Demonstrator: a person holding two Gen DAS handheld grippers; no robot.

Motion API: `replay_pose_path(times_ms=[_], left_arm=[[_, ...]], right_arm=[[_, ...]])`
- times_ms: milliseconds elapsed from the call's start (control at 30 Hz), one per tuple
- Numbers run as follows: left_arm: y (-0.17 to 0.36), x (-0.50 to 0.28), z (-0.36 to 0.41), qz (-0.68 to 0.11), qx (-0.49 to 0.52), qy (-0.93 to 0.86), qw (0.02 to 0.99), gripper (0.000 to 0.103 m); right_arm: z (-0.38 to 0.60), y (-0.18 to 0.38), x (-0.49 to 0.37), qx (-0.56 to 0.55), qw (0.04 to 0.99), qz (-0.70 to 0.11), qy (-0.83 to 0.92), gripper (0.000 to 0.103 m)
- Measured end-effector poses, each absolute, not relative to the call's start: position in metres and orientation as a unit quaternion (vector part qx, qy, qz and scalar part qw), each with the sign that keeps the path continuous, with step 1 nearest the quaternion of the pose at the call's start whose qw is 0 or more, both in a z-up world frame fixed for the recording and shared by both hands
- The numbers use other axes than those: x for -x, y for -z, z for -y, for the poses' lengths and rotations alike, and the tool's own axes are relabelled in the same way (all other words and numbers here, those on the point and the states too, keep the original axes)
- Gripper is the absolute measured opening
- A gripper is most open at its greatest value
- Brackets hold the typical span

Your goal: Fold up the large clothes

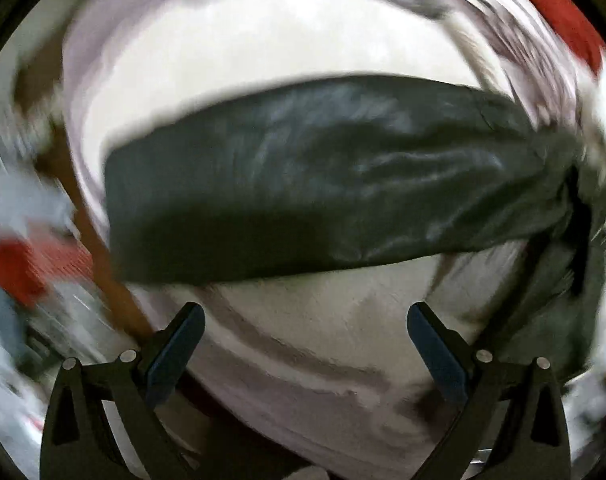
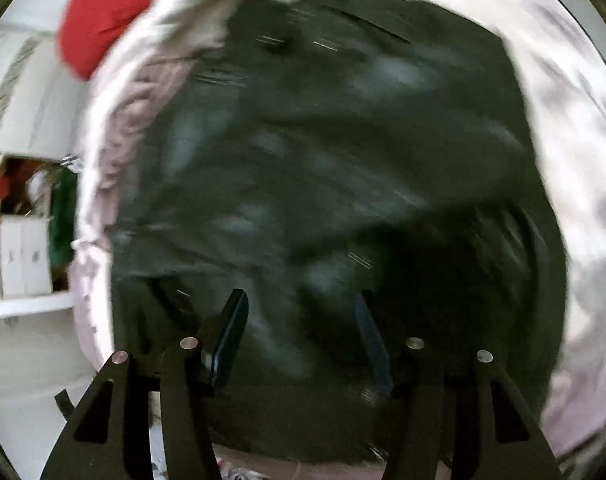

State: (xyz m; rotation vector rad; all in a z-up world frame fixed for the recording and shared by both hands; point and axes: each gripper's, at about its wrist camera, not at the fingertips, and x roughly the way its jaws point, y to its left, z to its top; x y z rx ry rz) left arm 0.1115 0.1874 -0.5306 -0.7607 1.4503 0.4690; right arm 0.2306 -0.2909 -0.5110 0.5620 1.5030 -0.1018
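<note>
A dark grey-green garment (image 1: 323, 176) lies across a white bed cover (image 1: 263, 52), stretched as a long band from left to right, bunched at its right end. My left gripper (image 1: 305, 320) is open and empty, held over the bare cover just in front of the garment. In the right wrist view the same garment (image 2: 323, 160) fills most of the frame, spread and blurred by motion. My right gripper (image 2: 301, 312) is open above the garment, with nothing between its fingers.
A red cloth (image 2: 103, 12) lies at the far edge of the bed; it also shows in the left wrist view (image 1: 559, 8). White shelves with boxes (image 2: 23, 256) stand left of the bed. Red and blue clutter (image 1: 19, 264) sits beside the bed.
</note>
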Motion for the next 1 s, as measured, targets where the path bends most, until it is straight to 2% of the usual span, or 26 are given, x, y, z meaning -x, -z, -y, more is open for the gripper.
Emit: replay_pose_path(times_ms=[100,200,233,267,300,533,700,733,767,800,867,1000], left_arm=[[0.553,-0.099,-0.215,-0.575,0.488,-0.182,0.631,0.092],[0.567,-0.091,-0.243,-0.485,0.585,-0.198,0.620,0.071],[0.569,-0.090,-0.249,-0.462,0.601,-0.206,0.619,0.049],[0.573,-0.089,-0.261,-0.440,0.613,-0.227,0.616,0.017],[0.575,-0.090,-0.268,-0.430,0.616,-0.235,0.617,0.010],[0.554,-0.120,-0.319,-0.358,0.600,-0.211,0.683,0.005],[0.585,-0.131,-0.332,-0.370,0.630,-0.173,0.661,0.009],[0.589,-0.126,-0.328,-0.375,0.631,-0.163,0.660,0.016],[0.590,-0.122,-0.326,-0.376,0.635,-0.159,0.656,0.028],[0.595,-0.118,-0.323,-0.365,0.651,-0.145,0.650,0.034],[0.601,-0.115,-0.325,-0.324,0.687,-0.127,0.638,0.059],[0.603,-0.128,-0.334,-0.295,0.706,-0.165,0.622,0.063]], right_arm=[[0.282,0.529,-0.209,-0.261,0.686,-0.677,0.058,0.058],[0.272,0.530,-0.207,-0.280,0.693,-0.661,0.069,0.058],[0.264,0.532,-0.209,-0.281,0.698,-0.655,0.070,0.058],[0.254,0.534,-0.212,-0.281,0.702,-0.650,0.072,0.058],[0.243,0.535,-0.212,-0.280,0.707,-0.646,0.072,0.058],[0.189,0.519,-0.232,-0.223,0.731,-0.642,0.056,0.058],[0.176,0.515,-0.244,-0.202,0.723,-0.658,0.053,0.058],[0.173,0.516,-0.249,-0.202,0.722,-0.660,0.054,0.058],[0.171,0.518,-0.257,-0.204,0.720,-0.661,0.056,0.058],[0.170,0.520,-0.259,-0.208,0.718,-0.661,0.058,0.058],[0.167,0.525,-0.270,-0.218,0.716,-0.660,0.064,0.058],[0.157,0.526,-0.289,-0.189,0.718,-0.663,0.092,0.063]])
